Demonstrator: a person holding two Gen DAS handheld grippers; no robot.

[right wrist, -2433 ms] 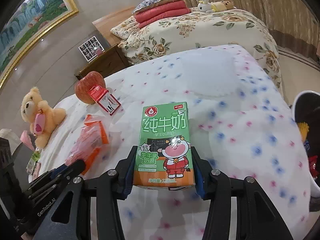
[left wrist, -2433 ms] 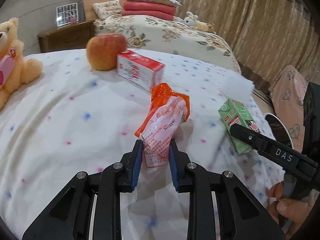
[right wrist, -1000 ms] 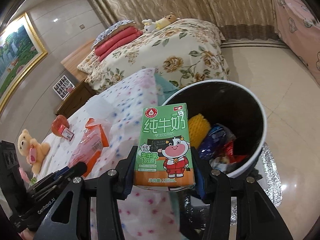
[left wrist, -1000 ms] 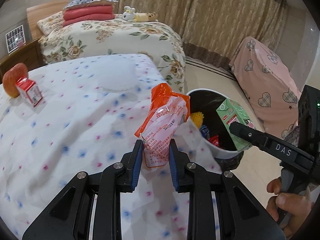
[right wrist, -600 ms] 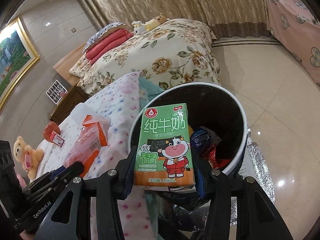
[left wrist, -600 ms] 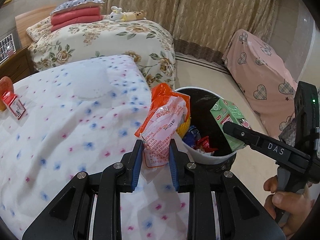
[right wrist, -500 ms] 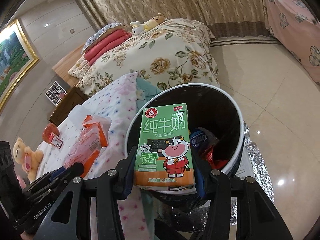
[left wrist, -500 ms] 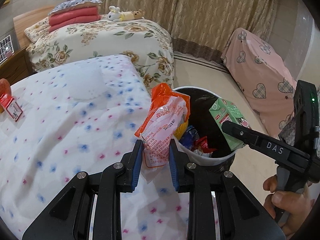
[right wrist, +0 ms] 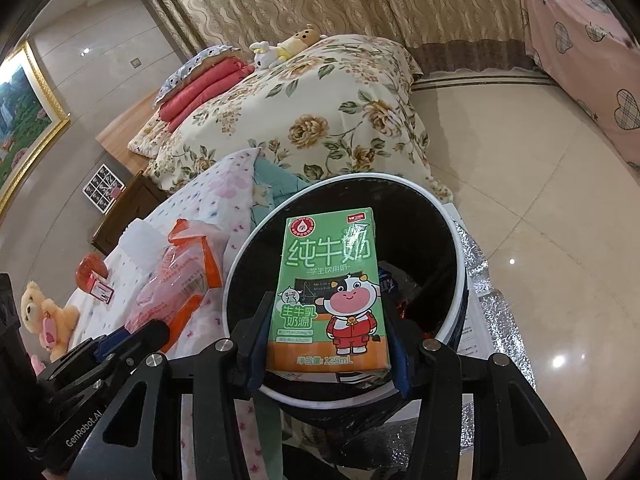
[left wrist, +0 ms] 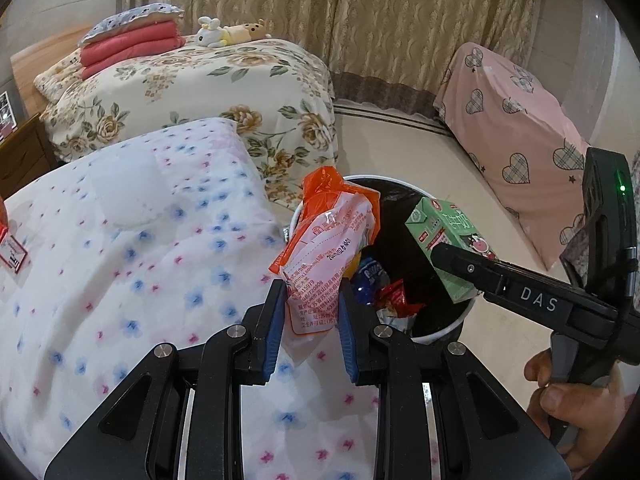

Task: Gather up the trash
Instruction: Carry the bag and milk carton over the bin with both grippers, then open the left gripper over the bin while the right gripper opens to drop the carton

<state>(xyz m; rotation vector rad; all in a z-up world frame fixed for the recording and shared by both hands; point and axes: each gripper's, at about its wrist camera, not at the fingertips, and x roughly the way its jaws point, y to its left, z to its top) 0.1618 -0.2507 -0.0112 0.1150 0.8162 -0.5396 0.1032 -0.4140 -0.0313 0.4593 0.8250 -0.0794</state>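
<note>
My left gripper [left wrist: 311,300] is shut on an orange and clear snack wrapper [left wrist: 328,236] and holds it at the near-left rim of the white trash bin [left wrist: 448,326]. My right gripper [right wrist: 328,344] is shut on a green milk carton [right wrist: 330,292] and holds it upright over the bin's black-lined opening [right wrist: 416,216]. The carton [left wrist: 444,240] and right gripper [left wrist: 456,256] also show in the left wrist view above the bin. The wrapper [right wrist: 180,280] and left gripper [right wrist: 132,334] show at left in the right wrist view. Several pieces of trash lie inside the bin.
The bin stands on the tiled floor [right wrist: 520,184] at the corner of the white dotted bed [left wrist: 120,260]. A floral bed [left wrist: 208,88] lies behind, a pink covered piece of furniture [left wrist: 516,132] to the right. An apple, red carton [right wrist: 98,286] and teddy bear [right wrist: 44,312] stay on the dotted bed.
Both grippers have swung from the bed to the bin with their items still held. The carton is now over the bin opening and the wrapper is at its rim.
</note>
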